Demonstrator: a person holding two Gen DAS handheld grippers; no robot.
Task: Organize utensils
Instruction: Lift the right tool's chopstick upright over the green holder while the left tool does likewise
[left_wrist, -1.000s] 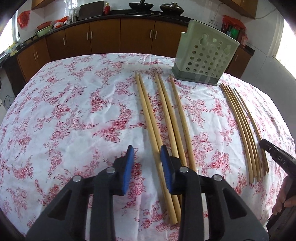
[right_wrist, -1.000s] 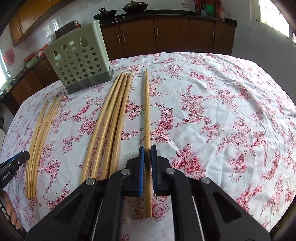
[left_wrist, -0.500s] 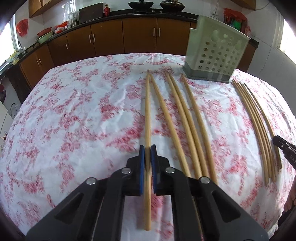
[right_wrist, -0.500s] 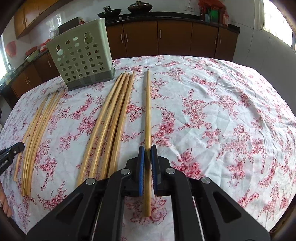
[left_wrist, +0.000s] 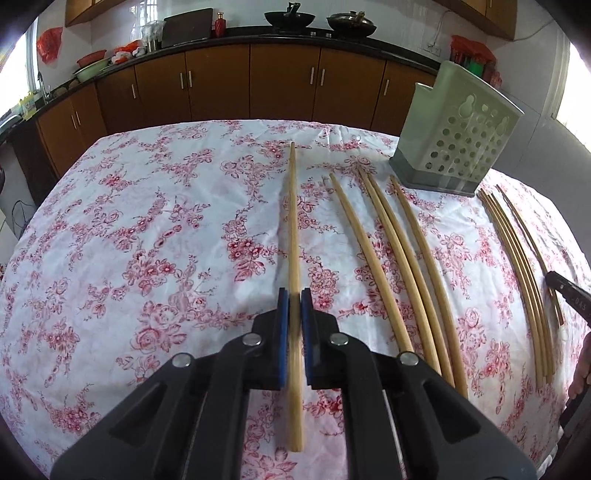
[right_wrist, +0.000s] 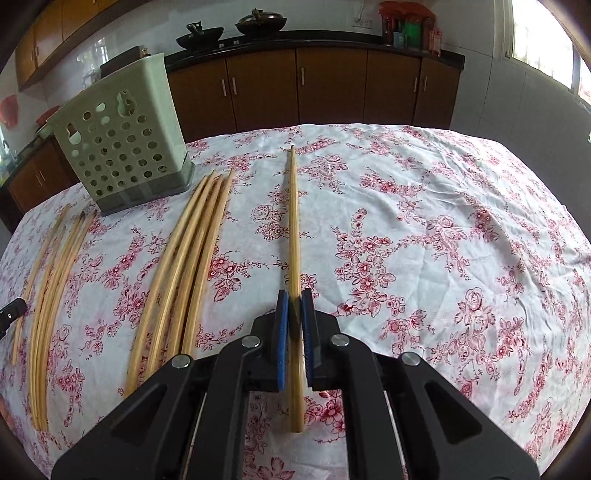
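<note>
My left gripper (left_wrist: 294, 295) is shut on one long bamboo chopstick (left_wrist: 293, 221), which points straight ahead over the floral cloth. To its right lie several loose chopsticks (left_wrist: 391, 266) in a row. My right gripper (right_wrist: 294, 297) is likewise shut on a single chopstick (right_wrist: 293, 221), held lengthwise. A bundle of chopsticks (right_wrist: 184, 258) lies on the cloth left of it, and a thinner bundle (right_wrist: 51, 266) further left. The pale green perforated utensil holder (left_wrist: 458, 144) (right_wrist: 122, 144) stands upright at the table's far side.
The table wears a white cloth with red flowers (left_wrist: 147, 240). Brown cabinets (left_wrist: 284, 81) and a dark counter with woks run behind it. The tip of the other gripper (left_wrist: 569, 295) and a hand (left_wrist: 581, 369) show at the right edge of the left wrist view.
My left gripper closed on one chopstick and carried it left, away from the row. The right gripper stayed shut on its chopstick and drifted right, away from the bundle.
</note>
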